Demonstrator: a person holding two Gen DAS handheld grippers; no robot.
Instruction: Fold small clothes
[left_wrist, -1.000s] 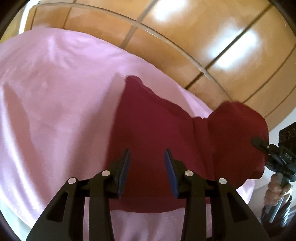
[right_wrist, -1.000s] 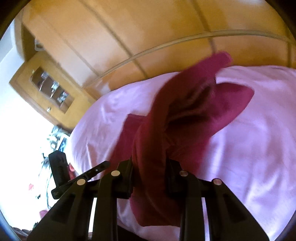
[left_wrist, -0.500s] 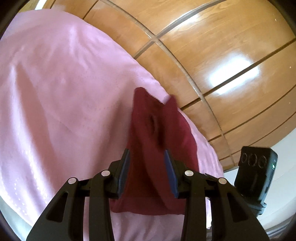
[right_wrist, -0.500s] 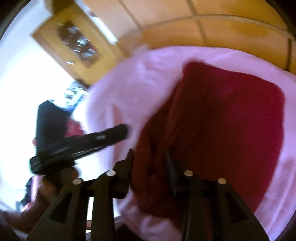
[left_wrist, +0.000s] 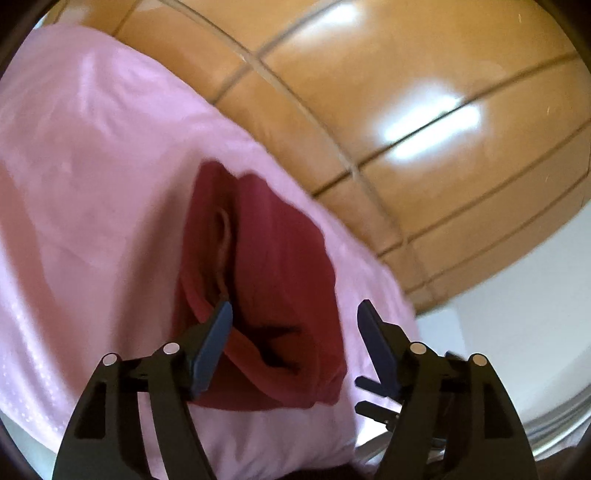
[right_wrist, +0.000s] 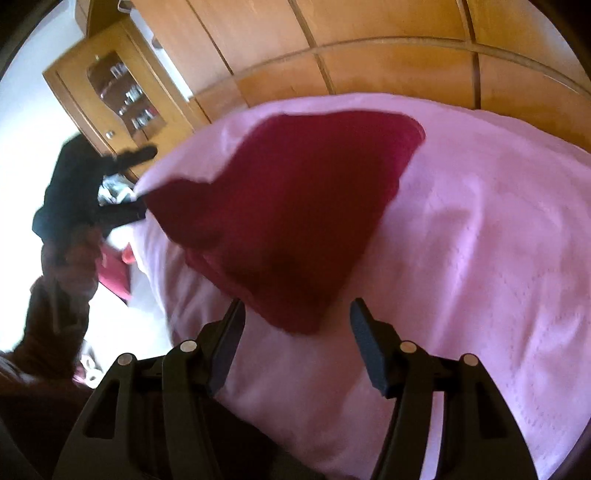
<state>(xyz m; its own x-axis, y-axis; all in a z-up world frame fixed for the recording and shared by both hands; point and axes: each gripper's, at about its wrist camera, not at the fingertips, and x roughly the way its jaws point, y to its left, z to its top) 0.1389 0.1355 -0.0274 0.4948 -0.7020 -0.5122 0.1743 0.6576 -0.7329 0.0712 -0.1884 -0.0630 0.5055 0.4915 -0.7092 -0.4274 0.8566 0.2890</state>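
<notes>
Your left gripper (left_wrist: 293, 328) tilts down over the near edge of the dark red garment (left_wrist: 273, 280), which lies folded on the pink bedspread (left_wrist: 92, 166). Its jaws are opening; cloth lies between them, brushing the left pad, the right pad clear. Your right gripper (right_wrist: 295, 332) angles down just short of the garment's (right_wrist: 295, 206) near corner, jaws opening with only bedspread (right_wrist: 480, 240) between them. Your left hand (right_wrist: 70, 254) shows blurred at far left.
</notes>
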